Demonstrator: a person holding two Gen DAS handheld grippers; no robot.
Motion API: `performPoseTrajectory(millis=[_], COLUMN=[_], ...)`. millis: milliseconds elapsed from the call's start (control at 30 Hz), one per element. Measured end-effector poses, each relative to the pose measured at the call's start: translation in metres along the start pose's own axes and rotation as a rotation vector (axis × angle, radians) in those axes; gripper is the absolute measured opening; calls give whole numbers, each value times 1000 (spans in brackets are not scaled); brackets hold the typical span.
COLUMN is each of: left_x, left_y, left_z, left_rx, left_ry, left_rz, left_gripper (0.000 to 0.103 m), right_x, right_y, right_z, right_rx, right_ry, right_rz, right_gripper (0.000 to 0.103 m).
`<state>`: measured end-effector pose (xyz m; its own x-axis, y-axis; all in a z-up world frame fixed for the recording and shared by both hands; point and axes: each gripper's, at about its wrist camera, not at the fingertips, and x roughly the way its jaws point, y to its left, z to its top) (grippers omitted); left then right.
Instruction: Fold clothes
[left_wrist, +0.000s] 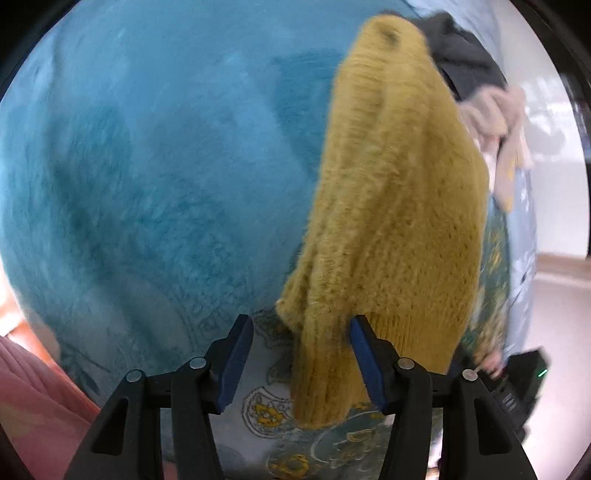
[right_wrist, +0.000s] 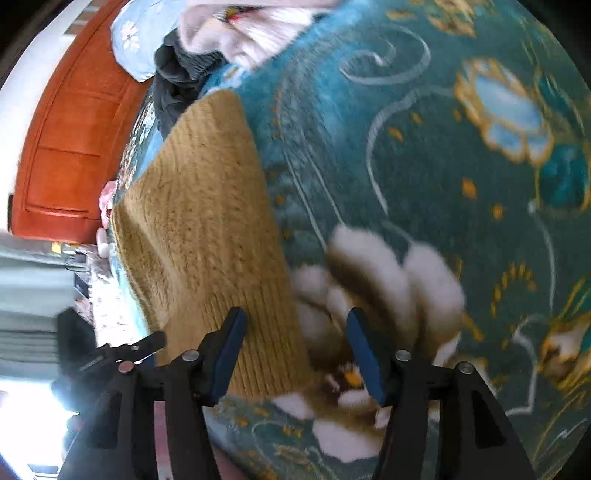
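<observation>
1. Left gripper (left_wrist: 301, 360): jaws stand apart, nothing clamped. The blue pads (left_wrist: 236, 360) are clear of each other, and a hanging end of the mustard knit sweater (left_wrist: 399, 206) lies in the gap nearer the right-hand pad. I cannot tell whether the pad touches the knit.

2. Right gripper (right_wrist: 295, 350): jaws likewise apart, holding nothing. The ribbed hem of the sweater (right_wrist: 207, 221) runs under and just beside the left-hand pad (right_wrist: 229, 354); the other pad sits over the blanket's white flower pattern.

3. Sweater: it lies on the bed as a long, narrowed band, folded over on itself, stretching away from both grippers. In the left wrist view it sits at the right of the frame; in the right wrist view, at the left.

4. Support: a teal plush blanket (left_wrist: 155, 155) with gold and white floral print (right_wrist: 461, 206) covers the bed beneath the garment.

5. Beyond the far end of the sweater: a dark grey garment (left_wrist: 461, 55) and a pale pink-white garment (right_wrist: 258, 26), heaped together.

6. Surroundings: a reddish-brown wooden door (right_wrist: 70, 147) stands past the bed edge in the right wrist view. Both views are motion-blurred; finer detail is unreadable.
</observation>
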<state>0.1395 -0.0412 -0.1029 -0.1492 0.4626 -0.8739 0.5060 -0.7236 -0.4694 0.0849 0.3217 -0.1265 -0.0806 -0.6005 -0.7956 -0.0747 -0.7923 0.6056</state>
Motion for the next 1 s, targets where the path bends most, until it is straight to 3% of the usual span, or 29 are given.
performPoseTrajectory(millis=[133, 300, 467, 500, 567, 633, 733, 833, 1000], left_x=[-7, -30, -36, -36, -37, -37, -37, -37, -37], left_y=[10, 23, 36, 38, 38, 37, 37, 38, 35], left_z=[0, 0, -2, -2, -2, -2, 1, 6, 9], left_rx=[-50, -119, -195, -202, -207, -204, -195, -197, -191], left_ry=[-19, -109, -133, -135, -139, -144, -148, -145, -145], left_rz=[-62, -208, -260, -262, -267, -272, -280, -284, -291], left_gripper=[57, 57, 57, 57, 57, 57, 57, 58, 58], right_x=[4, 21, 30, 29, 27, 25, 19, 2, -74], right_y=[-4, 6, 13, 12, 13, 16, 24, 29, 10], right_z=[-7, -17, -27, -27, -28, -28, -24, -7, 83], right_rx=[16, 4, 14, 30, 48, 50, 37, 26, 18], right_ry=[16, 58, 41, 30, 18, 15, 4, -13, -214], right_rz=[64, 164, 177, 183, 182, 170, 146, 123, -25], right_gripper=[59, 60, 63, 62, 48, 27, 23, 22, 21])
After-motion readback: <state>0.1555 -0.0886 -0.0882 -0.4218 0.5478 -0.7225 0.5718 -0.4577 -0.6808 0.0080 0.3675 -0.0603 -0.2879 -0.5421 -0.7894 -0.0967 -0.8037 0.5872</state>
